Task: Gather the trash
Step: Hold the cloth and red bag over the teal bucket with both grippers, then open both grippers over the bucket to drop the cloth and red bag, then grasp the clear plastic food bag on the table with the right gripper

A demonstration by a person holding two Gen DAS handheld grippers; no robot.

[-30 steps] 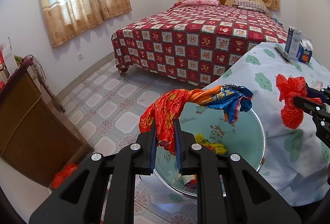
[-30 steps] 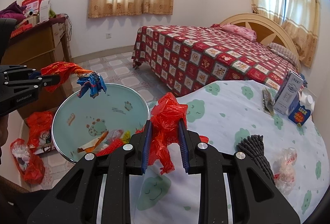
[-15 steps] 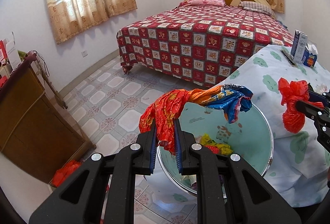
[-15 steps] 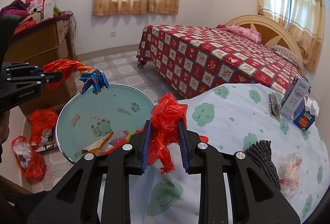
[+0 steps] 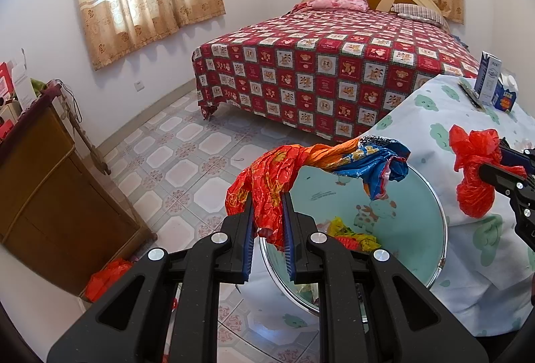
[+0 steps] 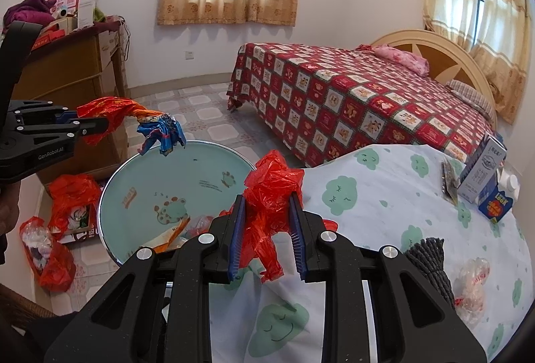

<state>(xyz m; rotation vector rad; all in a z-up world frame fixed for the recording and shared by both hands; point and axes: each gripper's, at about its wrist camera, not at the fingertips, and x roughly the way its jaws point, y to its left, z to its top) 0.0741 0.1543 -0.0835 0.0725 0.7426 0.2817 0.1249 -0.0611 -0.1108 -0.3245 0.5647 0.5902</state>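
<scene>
My left gripper [image 5: 267,212] is shut on a crumpled red, orange and blue foil wrapper [image 5: 317,162], whose blue end hangs over the round pale-green trash bin [image 5: 421,229]. The bin [image 6: 133,196] holds several wrappers at its bottom and stands beside the table. Pinched in my right gripper [image 6: 267,212] is a crumpled red plastic bag [image 6: 271,192], held above the table's edge next to the bin. In the left wrist view that red bag [image 5: 474,169] shows at the right, and in the right wrist view the left gripper [image 6: 90,125] with its wrapper [image 6: 153,125] shows at the left.
The table carries a white cloth with green clouds [image 6: 384,196], a milk carton [image 6: 481,169], a small blue box [image 6: 496,204], a dark rope bundle [image 6: 431,259] and a clear plastic wrapper [image 6: 474,276]. Red bags [image 6: 67,202] lie on the tiled floor by a wooden cabinet [image 5: 43,189]. A bed [image 5: 334,69] stands behind.
Both views have shifted slightly, so the bin and table sit a little lower and further right in the left view. Both grips are unchanged.
</scene>
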